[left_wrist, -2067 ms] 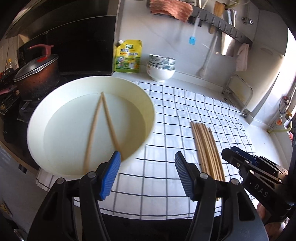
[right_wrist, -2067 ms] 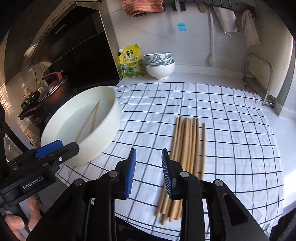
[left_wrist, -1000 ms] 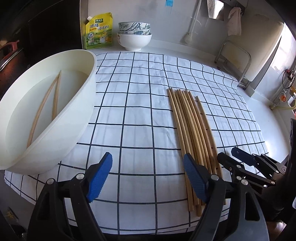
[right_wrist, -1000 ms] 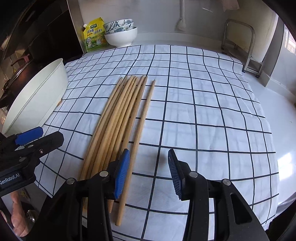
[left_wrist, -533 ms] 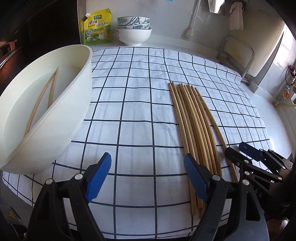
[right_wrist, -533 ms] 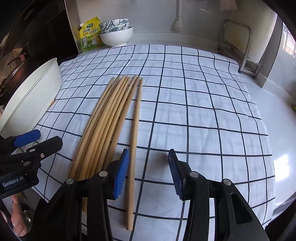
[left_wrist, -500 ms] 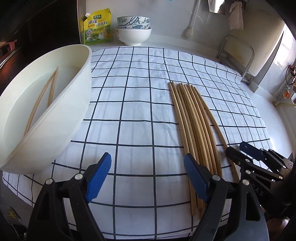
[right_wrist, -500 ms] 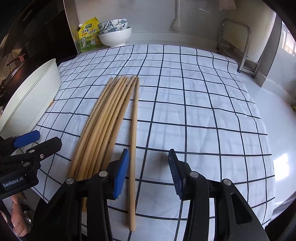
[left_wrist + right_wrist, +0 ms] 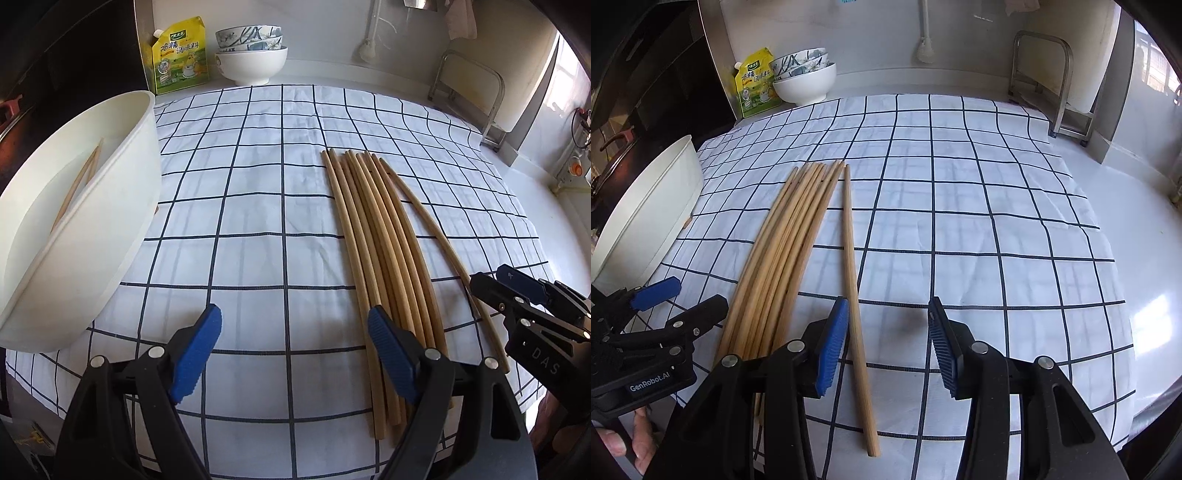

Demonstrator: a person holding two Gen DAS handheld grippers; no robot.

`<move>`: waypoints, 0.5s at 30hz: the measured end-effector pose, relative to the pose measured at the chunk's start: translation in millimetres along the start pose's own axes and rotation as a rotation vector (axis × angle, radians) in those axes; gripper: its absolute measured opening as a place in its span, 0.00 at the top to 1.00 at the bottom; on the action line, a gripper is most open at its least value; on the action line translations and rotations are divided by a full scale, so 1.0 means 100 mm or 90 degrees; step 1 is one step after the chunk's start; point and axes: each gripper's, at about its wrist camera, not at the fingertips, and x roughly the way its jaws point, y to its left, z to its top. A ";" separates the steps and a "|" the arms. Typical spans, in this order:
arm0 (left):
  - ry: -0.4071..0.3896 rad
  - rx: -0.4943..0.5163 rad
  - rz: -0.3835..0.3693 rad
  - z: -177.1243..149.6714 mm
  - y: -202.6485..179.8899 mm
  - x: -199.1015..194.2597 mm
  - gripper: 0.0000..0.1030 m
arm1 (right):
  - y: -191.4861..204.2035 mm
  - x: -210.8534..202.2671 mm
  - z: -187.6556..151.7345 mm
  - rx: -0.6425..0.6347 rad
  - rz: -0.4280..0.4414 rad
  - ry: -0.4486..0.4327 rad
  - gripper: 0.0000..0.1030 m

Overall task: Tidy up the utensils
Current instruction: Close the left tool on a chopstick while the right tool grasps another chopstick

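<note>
Chopsticks, main lot: bundle of pale wooden chopsticks (image 9: 380, 258) lying side by side on the white cloth with dark grid lines (image 9: 258, 206) that covers the bench, tips pointing toward the back wall.
Chopstick, stray: one single wooden chopstick (image 9: 855, 291) lies just to the right of the bundle, close at the far tips and spreading away from it at the near end.
Chopsticks, in basin: two more thin wooden sticks (image 9: 79, 181) rest inside the large cream plastic basin (image 9: 122, 206) at the cloth's left edge.
Left gripper (image 9: 295, 347): hovers low over the cloth, jaws spread wide with nothing between them; its right blue pad sits over the near ends of the bundle, and I cannot tell whether it touches them.
Right gripper (image 9: 886, 347): jaws about half open, gripping nothing; the stray chopstick runs between them, just beside the left blue pad, with a clear gap to the other pad.
Hand: fingers (image 9: 624, 446) wrapped under the left gripper's body show at the lower left of the right wrist view.
Back of bench: stack of white and blue-patterned ceramic bowls (image 9: 251, 55) next to a yellow-green seasoning pouch (image 9: 179, 55), well apart from the chopsticks.
Right rear: bent metal rack (image 9: 1049, 81) standing against the wall.
</note>
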 end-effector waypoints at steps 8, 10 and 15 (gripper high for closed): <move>0.011 0.017 0.020 -0.03 -0.06 0.06 0.18 | 0.01 -0.02 0.00 0.000 0.004 -0.003 0.58; 0.010 0.022 0.029 -0.05 -0.06 0.07 0.17 | 0.01 -0.02 0.00 0.000 0.005 -0.004 0.58; 0.009 0.009 0.053 -0.04 0.02 0.05 0.16 | 0.02 -0.01 0.00 -0.004 0.008 -0.002 0.57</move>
